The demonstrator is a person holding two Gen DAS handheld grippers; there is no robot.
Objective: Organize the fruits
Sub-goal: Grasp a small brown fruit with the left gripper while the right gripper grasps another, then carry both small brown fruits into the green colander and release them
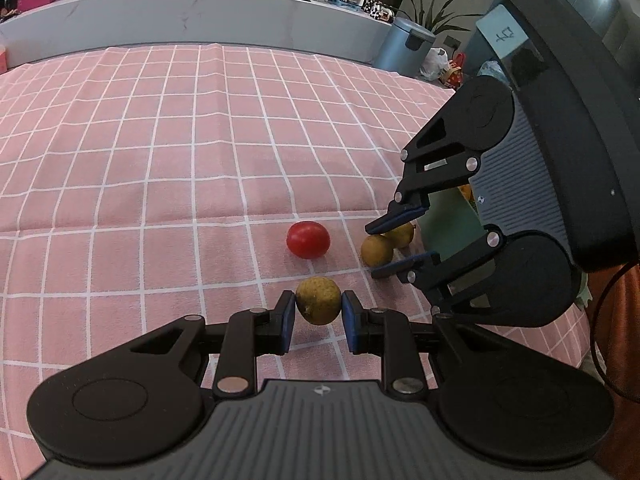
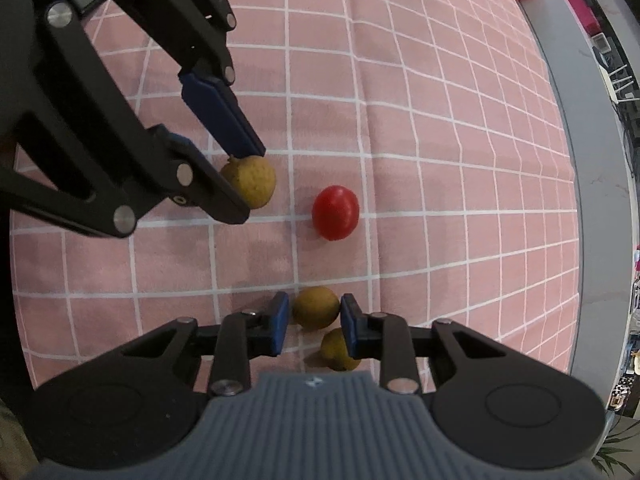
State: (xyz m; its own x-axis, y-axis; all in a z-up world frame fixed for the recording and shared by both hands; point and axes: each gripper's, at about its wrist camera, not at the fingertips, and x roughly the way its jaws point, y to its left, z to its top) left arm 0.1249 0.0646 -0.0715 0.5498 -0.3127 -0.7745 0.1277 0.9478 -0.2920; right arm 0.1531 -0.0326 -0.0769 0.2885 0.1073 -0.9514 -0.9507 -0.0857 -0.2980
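Observation:
My left gripper [image 1: 318, 312] is shut on a rough yellow-brown longan [image 1: 318, 300] on the pink checked cloth; it shows in the right wrist view too [image 2: 254, 186]. My right gripper [image 2: 314, 318] has its pads on either side of a second longan [image 2: 316, 306], with a small gap on the left side. A third longan [image 2: 334, 350] lies just behind it, partly under the right finger. A red cherry tomato [image 1: 308, 239] [image 2: 335, 212] lies loose between the two grippers. In the left wrist view the right gripper [image 1: 378, 250] straddles the two longans [image 1: 377, 249].
A pale green container [image 1: 450, 224] stands behind the right gripper, mostly hidden. The pink checked cloth [image 1: 160, 140] stretches far to the left and back. A grey counter [image 1: 200, 12] with clutter and a blue-grey bin [image 1: 404, 46] lie beyond the table.

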